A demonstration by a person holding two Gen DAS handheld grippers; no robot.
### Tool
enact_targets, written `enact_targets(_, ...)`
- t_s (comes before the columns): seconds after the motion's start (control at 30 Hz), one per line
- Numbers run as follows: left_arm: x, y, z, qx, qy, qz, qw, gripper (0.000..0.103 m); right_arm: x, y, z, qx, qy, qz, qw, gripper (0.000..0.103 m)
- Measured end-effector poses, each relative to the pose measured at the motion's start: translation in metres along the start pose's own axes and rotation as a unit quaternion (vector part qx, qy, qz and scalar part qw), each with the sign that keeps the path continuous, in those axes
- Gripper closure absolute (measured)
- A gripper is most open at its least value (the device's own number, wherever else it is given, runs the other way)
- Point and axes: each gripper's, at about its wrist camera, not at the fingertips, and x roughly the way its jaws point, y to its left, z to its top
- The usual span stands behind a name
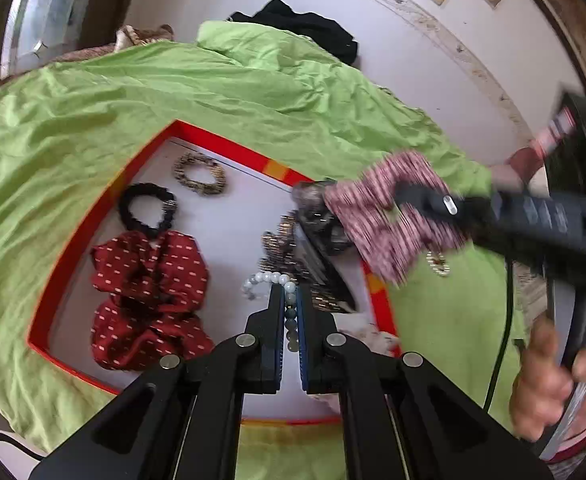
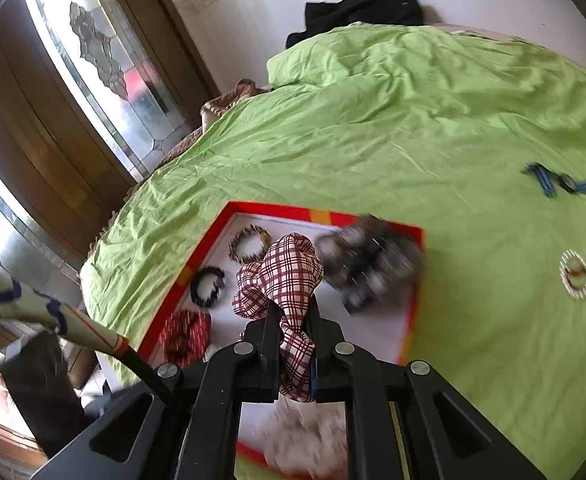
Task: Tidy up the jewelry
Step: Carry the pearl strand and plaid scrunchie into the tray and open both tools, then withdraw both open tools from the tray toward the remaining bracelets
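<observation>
While the left tongs (image 1: 291, 300) point down over a red-rimmed tray (image 1: 221, 142) on the green bedspread (image 1: 173, 88), their blue-lined pads are pressed together on a string of pale beads (image 1: 271, 278), part of it curling free past the tips above the tray's white floor. Inside the tray, in this left wrist view, lie a dark red dotted scrunchie (image 1: 149, 300), a black scrunchie (image 1: 147, 208) touching its upper edge, a speckled brown band (image 1: 200, 174) farther back, and a blurred heap of dark pieces (image 1: 293, 248) near the right rim. Coming in from the right, the right tongs (image 1: 401, 200) carry a red-and-white checked scrunchie (image 1: 385, 224) over that rim, with a hand (image 1: 549, 384) gripping the handle at the frame's edge. A small round gold-edged ornament (image 1: 439, 264) rests on the bedspread just outside the tray.

Seen from the right wrist, the right tongs (image 2: 293, 320) pinch the checked scrunchie (image 2: 289, 276), its cloth bunched between the pads and bulging above them, over the tray (image 2: 325, 214). Beyond it lie the brown band (image 2: 249, 245), the black scrunchie (image 2: 208, 286), the dark red scrunchie (image 2: 185, 334) and the blurred dark heap (image 2: 367, 264). Well apart on the bedspread (image 2: 413, 120) are the round ornament (image 2: 576, 275) and some blue clips (image 2: 565, 184). Black clothing (image 2: 365, 10) lies at the bed's far end.
</observation>
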Motion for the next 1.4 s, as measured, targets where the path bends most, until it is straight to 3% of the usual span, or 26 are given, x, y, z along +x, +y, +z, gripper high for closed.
enact_targets(0.27,0.013,0.001,-0.007,0.023,0.001,0.057,0.9981,0.097,0.076,0.014,0.039,-0.001,0.037,-0.023,0.999,0.092)
enact_targets(0.57,0.019,0.011,-0.002,0.006,0.002,0.074,0.9972,0.097,0.124,0.021,0.040,-0.019,0.084,-0.025,0.996,0.091)
enact_targets(0.63,0.019,0.011,-0.002,0.005,0.002,0.075,0.9972,0.095,0.128,0.019,0.039,-0.017,0.088,-0.025,0.996,0.090)
enact_targets(0.67,0.018,0.011,-0.002,0.005,0.001,0.076,0.9971,0.087,0.129,0.018,0.038,-0.016,0.089,-0.025,0.996,0.090)
enact_targets(0.7,0.018,0.011,-0.002,0.004,-0.001,0.076,0.9971,0.074,0.129,0.018,0.038,-0.014,0.090,-0.024,0.996,0.090)
enact_targets(0.77,0.014,0.011,-0.002,0.000,-0.012,0.076,0.9970,0.061,0.128,0.017,0.037,-0.011,0.089,-0.022,0.996,0.083)
enact_targets(0.83,0.011,0.011,-0.001,0.000,-0.021,0.077,0.9968,0.059,0.124,0.018,0.038,-0.012,0.084,-0.021,0.996,0.072)
enact_targets(1.0,0.013,0.007,-0.002,0.008,-0.020,0.086,0.9961,0.056,0.106,0.021,0.040,-0.012,0.067,-0.016,0.998,0.061)
enact_targets(1.4,0.011,-0.003,-0.011,0.026,-0.022,0.107,0.9937,0.049,0.027,-0.001,0.026,-0.022,0.023,-0.037,0.999,0.054)
